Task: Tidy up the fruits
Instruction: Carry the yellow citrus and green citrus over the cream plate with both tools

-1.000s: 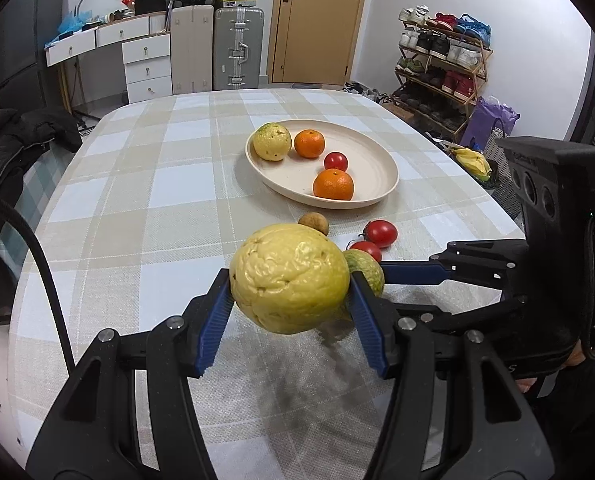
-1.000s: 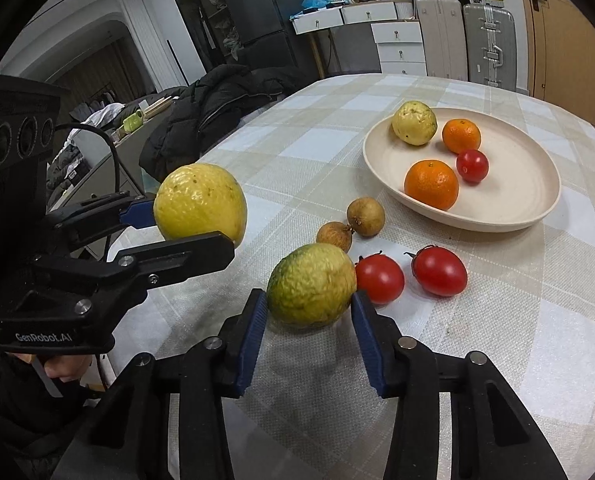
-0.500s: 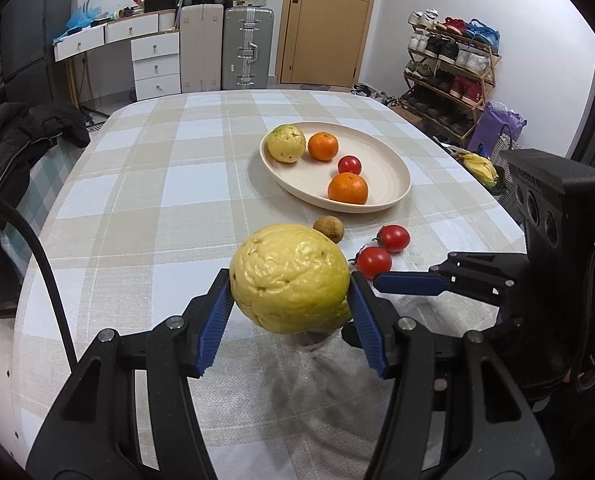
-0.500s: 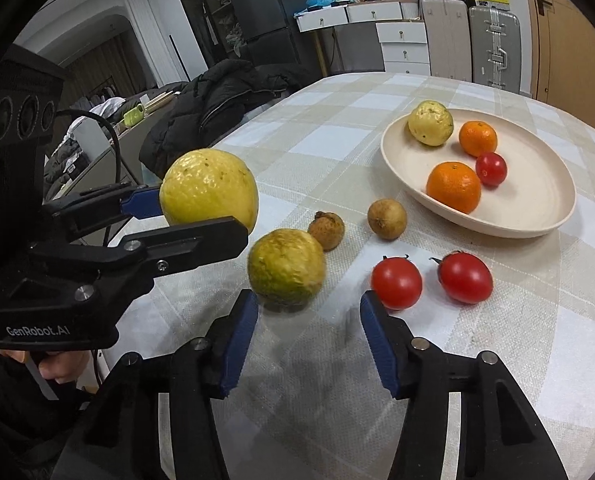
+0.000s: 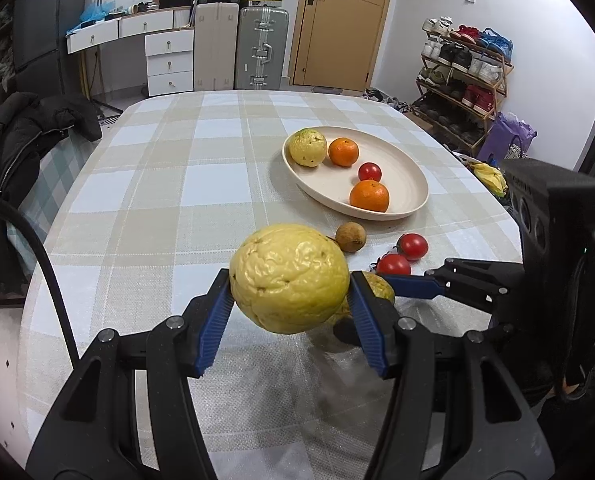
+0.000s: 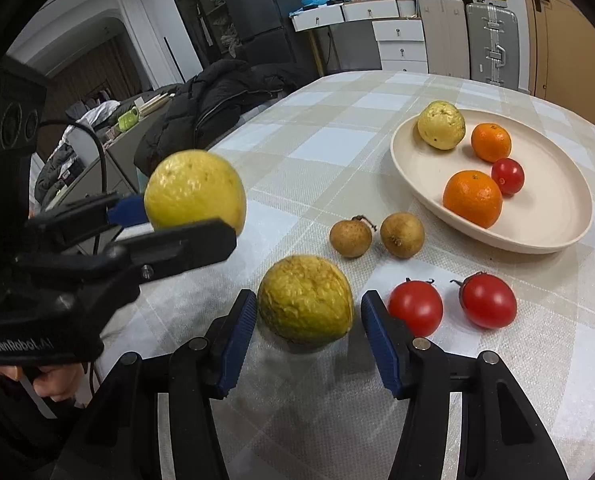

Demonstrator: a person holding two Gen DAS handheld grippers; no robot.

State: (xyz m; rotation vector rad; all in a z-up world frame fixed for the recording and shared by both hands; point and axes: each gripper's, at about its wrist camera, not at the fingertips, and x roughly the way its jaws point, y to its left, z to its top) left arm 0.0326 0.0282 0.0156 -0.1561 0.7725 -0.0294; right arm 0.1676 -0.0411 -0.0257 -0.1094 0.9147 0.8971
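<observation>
Left claw (image 5: 289, 312) grips 1 large, knobbly yellow guava (image 5: 291, 278) clear of the checked-cloth worktop (image 5: 145, 208). Right claw (image 6: 307, 320) stands open, pads just clear of 1 greenish-yellow guava (image 6: 305, 300) resting between them. To grip well, centre the pads on its widest part and close gently. Beyond the right claw: 2 brown longans (image 6: 351, 238), 2 red tomatoes (image 6: 415, 307); the cream oval plate (image 6: 553, 236) holds 1 guava, 2 oranges, 1 tomato.
</observation>
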